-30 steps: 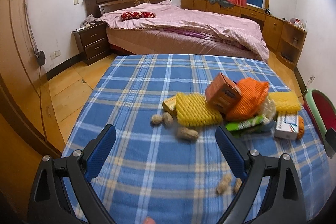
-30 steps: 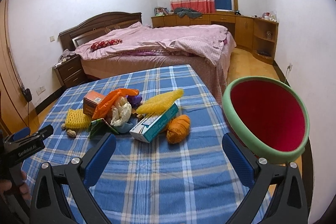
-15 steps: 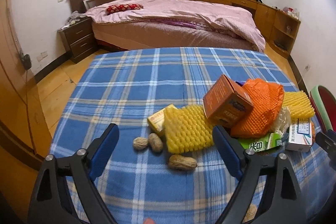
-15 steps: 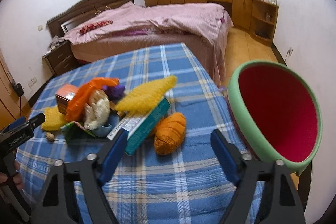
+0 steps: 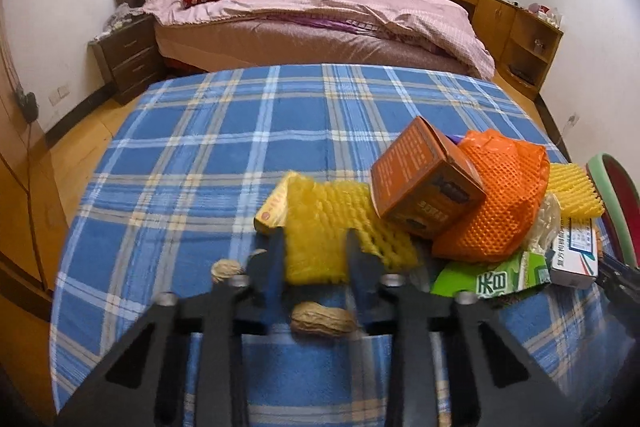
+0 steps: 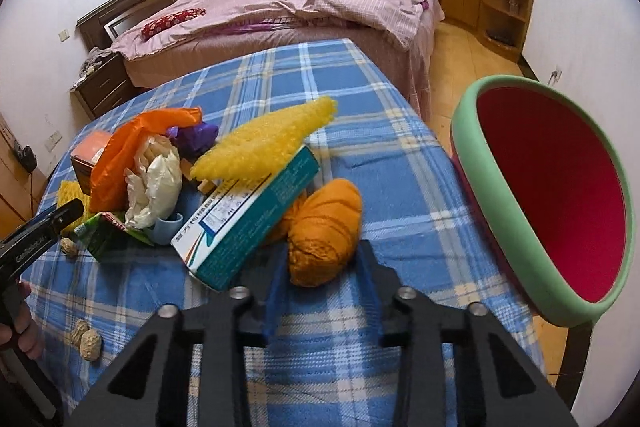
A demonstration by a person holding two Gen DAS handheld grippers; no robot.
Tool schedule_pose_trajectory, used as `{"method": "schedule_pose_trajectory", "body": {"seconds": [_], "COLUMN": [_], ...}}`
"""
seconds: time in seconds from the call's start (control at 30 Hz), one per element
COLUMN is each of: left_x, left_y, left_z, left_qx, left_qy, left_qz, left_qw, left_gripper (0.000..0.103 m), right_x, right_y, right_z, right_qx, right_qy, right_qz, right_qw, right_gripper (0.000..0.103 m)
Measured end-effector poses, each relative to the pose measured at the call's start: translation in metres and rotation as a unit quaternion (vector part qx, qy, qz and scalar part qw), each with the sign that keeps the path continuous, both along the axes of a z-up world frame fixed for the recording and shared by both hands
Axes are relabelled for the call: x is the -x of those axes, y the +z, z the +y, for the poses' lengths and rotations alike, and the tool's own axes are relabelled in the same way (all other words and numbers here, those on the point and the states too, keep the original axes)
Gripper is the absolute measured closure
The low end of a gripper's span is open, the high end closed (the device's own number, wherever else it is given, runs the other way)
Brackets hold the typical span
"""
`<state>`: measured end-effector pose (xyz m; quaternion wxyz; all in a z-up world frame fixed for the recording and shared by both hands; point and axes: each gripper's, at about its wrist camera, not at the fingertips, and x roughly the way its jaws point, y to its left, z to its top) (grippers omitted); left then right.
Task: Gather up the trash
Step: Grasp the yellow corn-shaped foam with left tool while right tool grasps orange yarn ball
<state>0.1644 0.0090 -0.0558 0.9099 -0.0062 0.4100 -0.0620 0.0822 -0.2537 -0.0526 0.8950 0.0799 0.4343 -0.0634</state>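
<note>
A pile of trash lies on the blue plaid table (image 5: 208,163). My left gripper (image 5: 314,247) is closed on the near end of a yellow foam net (image 5: 320,227). A peanut (image 5: 323,321) lies just under it, a walnut (image 5: 226,269) to its left. An orange box (image 5: 424,183) and orange net (image 5: 500,203) lie to the right. My right gripper (image 6: 322,263) is closed on an orange ball of mesh (image 6: 324,231), beside a teal-white carton (image 6: 248,223). A green-rimmed red bin (image 6: 552,195) stands at the table's right edge.
A second yellow foam net (image 6: 264,143), white crumpled plastic (image 6: 156,183), a green packet (image 5: 492,277) and loose peanuts (image 6: 86,341) lie on the table. A bed (image 5: 320,11) stands behind the table, cabinets along the right wall.
Both grippers moved forward and down to the pile and closed, the left on the yellow foam net, the right on the orange mesh ball.
</note>
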Motion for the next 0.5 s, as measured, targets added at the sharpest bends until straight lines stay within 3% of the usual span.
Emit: {"method": "schedule_pose_trajectory", "body": {"seconds": [0.1, 0.5], "left_x": [0.005, 0.048], "left_y": [0.004, 0.044], "left_z": [0.000, -0.005], "left_qx": [0.009, 0.031], "left_qy": [0.001, -0.015], "left_qz": [-0.006, -0.052], "left_qw": [0.9999, 0.9981], "left_gripper": [0.091, 0.092], "right_x": [0.001, 0.026], "right_y": [0.001, 0.022], "right_z": [0.001, -0.001], "right_qx": [-0.001, -0.012], "right_qy": [0.002, 0.005], "right_qz": [0.001, -0.028], "right_qw": [1.000, 1.000], "right_gripper": [0.074, 0.076]}}
